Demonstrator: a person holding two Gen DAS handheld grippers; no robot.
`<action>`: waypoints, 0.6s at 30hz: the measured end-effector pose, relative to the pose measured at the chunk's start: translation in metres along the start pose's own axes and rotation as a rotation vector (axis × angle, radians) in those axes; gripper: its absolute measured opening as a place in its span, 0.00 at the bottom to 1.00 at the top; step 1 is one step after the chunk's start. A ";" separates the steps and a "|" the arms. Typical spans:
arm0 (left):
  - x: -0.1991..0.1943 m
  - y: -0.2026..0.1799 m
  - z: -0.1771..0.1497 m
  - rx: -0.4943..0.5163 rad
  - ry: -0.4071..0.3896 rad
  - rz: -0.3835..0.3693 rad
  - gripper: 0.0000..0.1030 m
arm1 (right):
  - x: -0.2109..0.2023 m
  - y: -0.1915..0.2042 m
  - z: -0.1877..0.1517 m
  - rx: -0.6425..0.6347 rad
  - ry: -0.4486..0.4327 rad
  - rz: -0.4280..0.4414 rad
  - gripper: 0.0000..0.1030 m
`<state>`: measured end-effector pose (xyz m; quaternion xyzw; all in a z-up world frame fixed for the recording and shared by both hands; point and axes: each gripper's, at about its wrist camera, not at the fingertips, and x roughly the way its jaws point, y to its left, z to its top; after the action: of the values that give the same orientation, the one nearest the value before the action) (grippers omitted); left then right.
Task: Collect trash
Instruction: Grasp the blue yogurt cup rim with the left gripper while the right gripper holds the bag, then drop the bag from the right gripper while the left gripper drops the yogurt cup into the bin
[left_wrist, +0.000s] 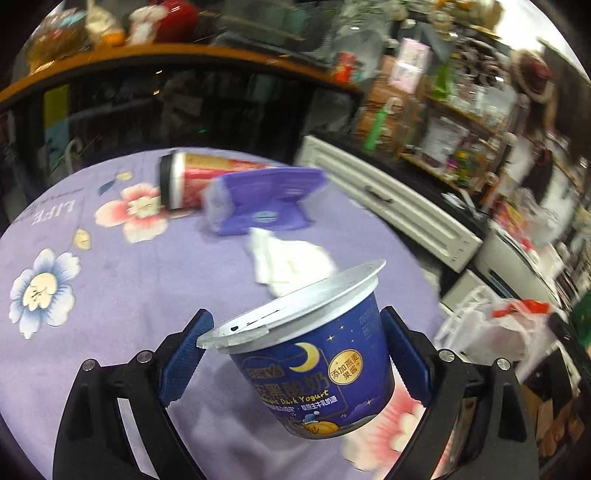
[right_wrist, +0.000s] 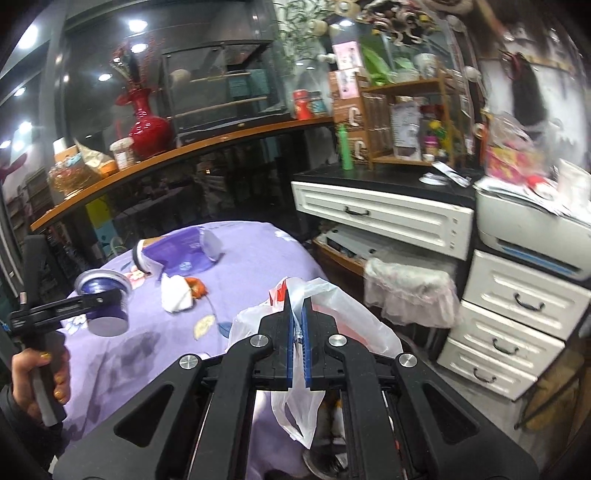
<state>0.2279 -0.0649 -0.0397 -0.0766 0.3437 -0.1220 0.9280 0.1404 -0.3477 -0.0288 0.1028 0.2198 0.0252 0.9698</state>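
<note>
On the purple-clothed counter (left_wrist: 122, 280), a crumpled tissue (left_wrist: 288, 262), a purple pouch (left_wrist: 266, 199) and a toppled red cup (left_wrist: 207, 177) lie behind the yogurt cup (left_wrist: 314, 369). The left claw (left_wrist: 295, 354) clamps that tilted, foil-lidded navy cup above the counter. The right claw (right_wrist: 297, 328) pinches a white plastic bag (right_wrist: 332, 314).

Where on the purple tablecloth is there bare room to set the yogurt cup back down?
Bare cloth lies on the near left, between the blue flower print and the left gripper holding the yogurt cup. The far side is crowded: tipped paper cup, purple pouch, crumpled tissue.
</note>
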 end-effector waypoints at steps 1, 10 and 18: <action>-0.001 -0.011 -0.003 0.019 0.003 -0.025 0.87 | -0.004 -0.006 -0.003 0.010 0.003 -0.014 0.04; 0.000 -0.100 -0.026 0.177 0.015 -0.197 0.87 | -0.017 -0.049 -0.037 0.059 0.072 -0.091 0.04; 0.014 -0.147 -0.046 0.252 0.052 -0.260 0.87 | 0.011 -0.081 -0.076 0.155 0.171 -0.088 0.04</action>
<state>0.1824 -0.2127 -0.0491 -0.0005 0.3367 -0.2851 0.8974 0.1183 -0.4115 -0.1174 0.1653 0.3071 -0.0260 0.9368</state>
